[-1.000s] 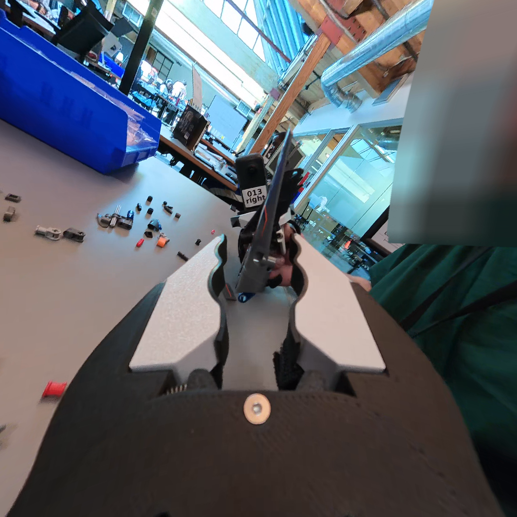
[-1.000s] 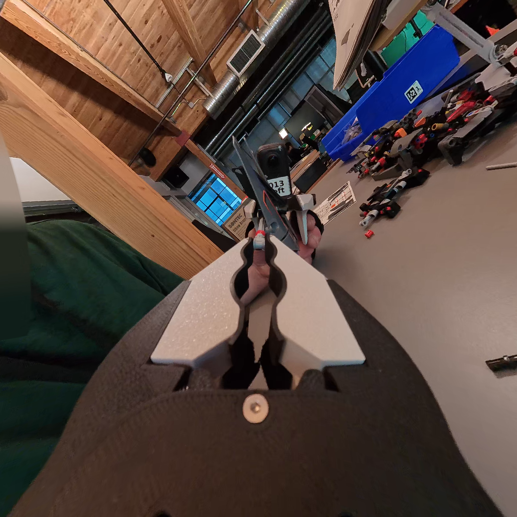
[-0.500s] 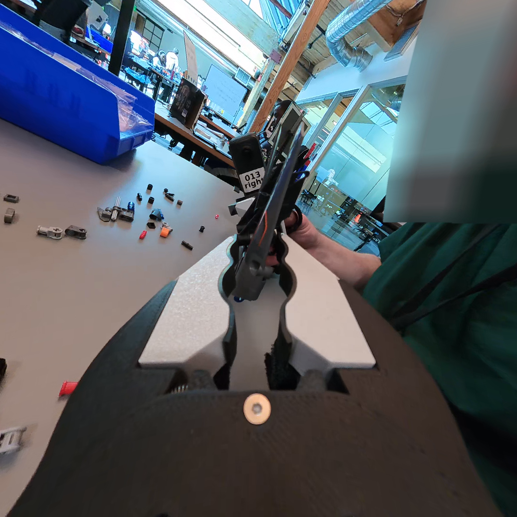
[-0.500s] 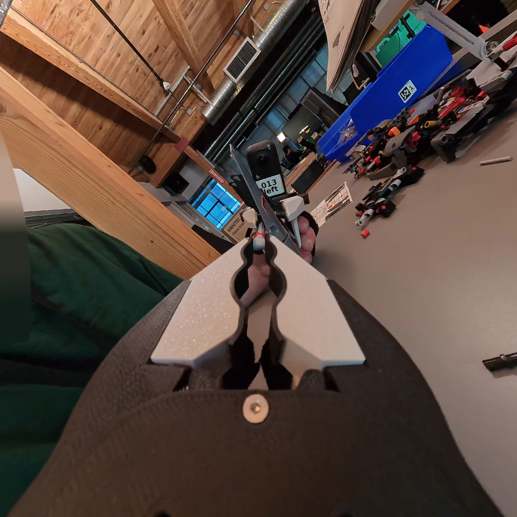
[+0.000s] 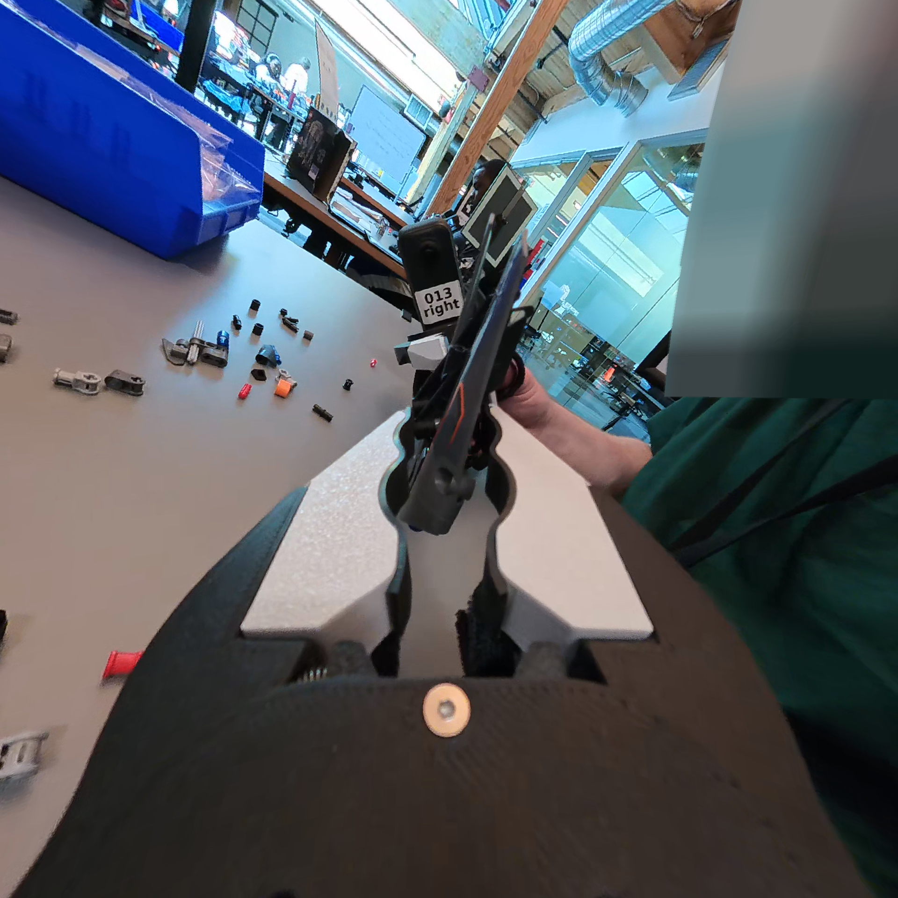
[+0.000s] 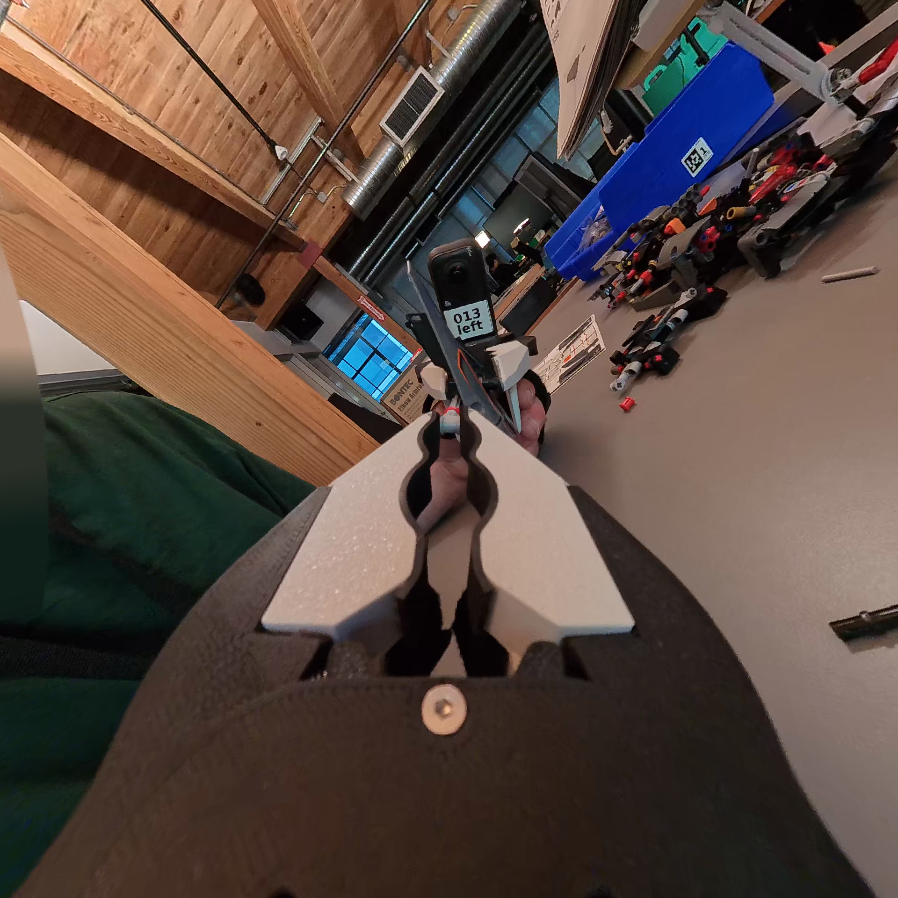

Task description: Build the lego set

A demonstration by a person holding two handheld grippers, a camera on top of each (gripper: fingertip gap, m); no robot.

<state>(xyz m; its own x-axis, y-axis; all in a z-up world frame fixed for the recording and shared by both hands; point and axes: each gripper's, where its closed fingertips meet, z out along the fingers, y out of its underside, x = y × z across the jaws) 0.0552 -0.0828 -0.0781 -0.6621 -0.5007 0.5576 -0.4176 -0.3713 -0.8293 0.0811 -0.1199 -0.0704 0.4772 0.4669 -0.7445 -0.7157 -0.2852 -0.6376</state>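
The grey counter (image 5: pixel 146 486) spreads out to the left of the left tool (image 5: pixel 444 491) and to the right of the right tool (image 6: pixel 457 432). The two tools face each other above its near edge, tip to tip.

Farther out on the counter, well to the right of the right tool, lies the big heap of lego parts (image 6: pixel 719 252), with a blue bin (image 6: pixel 680 160) behind it and a printed sheet (image 6: pixel 573 357) nearer in. To the left of the left tool are scattered small pieces (image 5: pixel 262 359) and another blue bin (image 5: pixel 112 146).

Between the tools stands the task's thing, a long dark grey lego panel (image 5: pixel 466 423) with an orange line on it. Its long axis runs steeply upward and away from the left tool, leaning toward the right tool behind it. The left tool is closed partway, and its fingers sit on either side of the panel's lower end, so it appears to hold the panel there.

The right tool is nearly closed, and pinched at its very tip is a small light pin with a red band (image 6: pixel 451 418). In the right wrist view the panel (image 6: pixel 466 374) rises straight ahead of that tip, just beyond the pin.

So the coming move likely turns on one thing: the pin lies almost against the panel, right in front of the right tool, and must go straight forward into it while the left tool steadies the base.
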